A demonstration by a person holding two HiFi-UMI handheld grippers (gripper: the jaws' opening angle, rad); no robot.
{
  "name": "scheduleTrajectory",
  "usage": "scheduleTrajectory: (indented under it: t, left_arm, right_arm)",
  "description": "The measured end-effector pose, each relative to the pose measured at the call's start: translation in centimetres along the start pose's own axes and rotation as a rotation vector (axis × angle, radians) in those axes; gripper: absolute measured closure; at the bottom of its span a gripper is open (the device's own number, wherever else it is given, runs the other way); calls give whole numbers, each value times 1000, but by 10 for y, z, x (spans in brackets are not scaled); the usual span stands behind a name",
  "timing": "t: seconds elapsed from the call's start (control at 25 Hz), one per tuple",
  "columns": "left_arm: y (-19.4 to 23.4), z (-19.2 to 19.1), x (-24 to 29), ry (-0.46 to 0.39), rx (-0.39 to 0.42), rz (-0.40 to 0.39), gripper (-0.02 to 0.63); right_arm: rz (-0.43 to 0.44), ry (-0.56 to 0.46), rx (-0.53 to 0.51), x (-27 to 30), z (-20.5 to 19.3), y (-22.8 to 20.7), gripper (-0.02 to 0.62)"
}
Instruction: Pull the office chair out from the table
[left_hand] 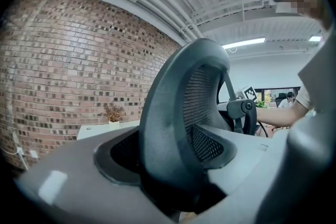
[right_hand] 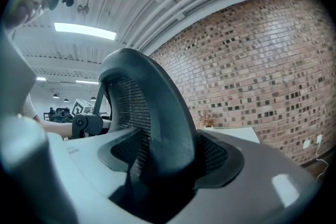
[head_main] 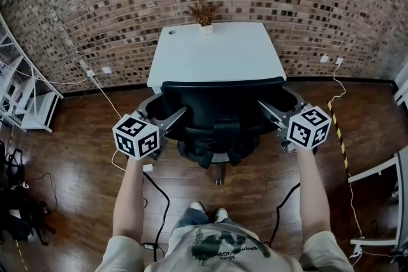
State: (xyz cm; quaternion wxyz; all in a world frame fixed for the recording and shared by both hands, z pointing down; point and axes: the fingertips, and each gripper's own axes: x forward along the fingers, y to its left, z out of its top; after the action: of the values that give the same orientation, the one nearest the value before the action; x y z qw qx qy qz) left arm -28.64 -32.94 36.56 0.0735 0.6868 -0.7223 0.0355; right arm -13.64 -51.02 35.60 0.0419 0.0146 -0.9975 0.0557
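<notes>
Office chair (head_main: 220,102) back between jaws; both clamped

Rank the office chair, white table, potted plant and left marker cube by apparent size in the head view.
1. office chair and white table: about alike; the chair is nearer, so I won't rank them.
2. left marker cube, also near the camera.
3. potted plant, smallest.

Dried plant (head_main: 204,10) in white pot (head_main: 205,28) against brick wall (head_main: 115,3). White shelf (head_main: 29,102) far left. Black cables (head_main: 168,204) on wood floor (head_main: 70,169); striped tape (head_main: 338,132) at right.
</notes>
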Motion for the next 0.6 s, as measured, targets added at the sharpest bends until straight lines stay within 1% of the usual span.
scheduleTrajectory:
  t: [0.6]
  left_arm:
    - [-64,-15,-65,3,1,-13,285]
  right_arm:
    - [-25,-15,-5,-71,-16,58,273]
